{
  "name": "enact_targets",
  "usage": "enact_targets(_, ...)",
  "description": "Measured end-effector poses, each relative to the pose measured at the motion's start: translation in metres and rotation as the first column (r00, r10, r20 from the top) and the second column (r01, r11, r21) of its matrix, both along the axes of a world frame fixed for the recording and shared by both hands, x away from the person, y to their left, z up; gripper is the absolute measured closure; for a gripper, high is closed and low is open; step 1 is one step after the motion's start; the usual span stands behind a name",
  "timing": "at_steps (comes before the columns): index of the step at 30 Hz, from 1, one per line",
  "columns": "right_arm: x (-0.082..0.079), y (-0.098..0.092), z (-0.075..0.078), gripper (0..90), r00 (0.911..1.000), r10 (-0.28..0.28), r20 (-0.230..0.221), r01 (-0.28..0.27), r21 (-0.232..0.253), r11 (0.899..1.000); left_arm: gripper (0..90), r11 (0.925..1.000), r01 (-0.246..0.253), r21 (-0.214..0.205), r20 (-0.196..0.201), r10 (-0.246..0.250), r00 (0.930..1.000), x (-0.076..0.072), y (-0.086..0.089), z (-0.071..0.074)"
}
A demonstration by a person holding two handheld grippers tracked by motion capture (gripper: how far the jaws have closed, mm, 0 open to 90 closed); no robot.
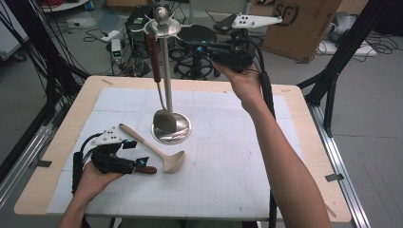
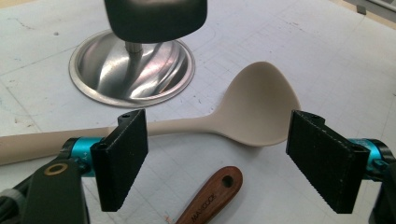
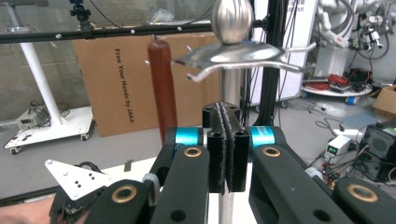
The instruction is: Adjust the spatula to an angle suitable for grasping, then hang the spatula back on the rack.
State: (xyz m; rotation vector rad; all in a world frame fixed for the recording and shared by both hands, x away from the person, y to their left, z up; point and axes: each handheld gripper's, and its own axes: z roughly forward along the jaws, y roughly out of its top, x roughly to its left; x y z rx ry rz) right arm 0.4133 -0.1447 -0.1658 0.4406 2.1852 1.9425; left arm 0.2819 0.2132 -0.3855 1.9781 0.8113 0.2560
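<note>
A steel utensil stand [image 1: 166, 71] rises from a round base [image 2: 133, 70] at the table's middle. From one of its top hooks [image 3: 243, 53] hangs a utensil with a red-brown wooden handle [image 3: 161, 88], its dark head [image 2: 154, 18] just above the base. A beige ladle [image 1: 157, 151] lies flat in front of the stand, bowl [image 2: 261, 107] to the right. My left gripper [image 2: 224, 156] stands open low over the table, jaws either side of a loose wooden handle [image 2: 212, 196]. My right gripper [image 3: 225, 149] is raised beside the stand's top, shut on nothing.
A white gridded mat [image 1: 228, 142] covers the wooden table [image 1: 57, 156]. Behind the table are a cardboard box [image 1: 299, 23], cables and electronics on the floor, and black frame posts [image 1: 332, 71] at the right. The left gripper's grey plate [image 3: 74, 179] lies below the right one.
</note>
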Motion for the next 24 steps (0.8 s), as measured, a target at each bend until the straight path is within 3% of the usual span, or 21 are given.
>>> enact_targets(13,0.0021,0.003,0.0102,89.3,0.9997,0.0,0.022,0.0,0.004,1.0,21.4,1.0,0.008,0.002,0.002,-0.008,1.0,-0.001,-0.0002,0.0)
enact_targets(24,0.0045,0.0068,0.0091,89.3,0.9996,0.006,0.029,-0.006,0.009,1.0,21.4,1.0,0.007,0.007,0.002,-0.007,1.0,-0.0014,-0.0007,-0.0001)
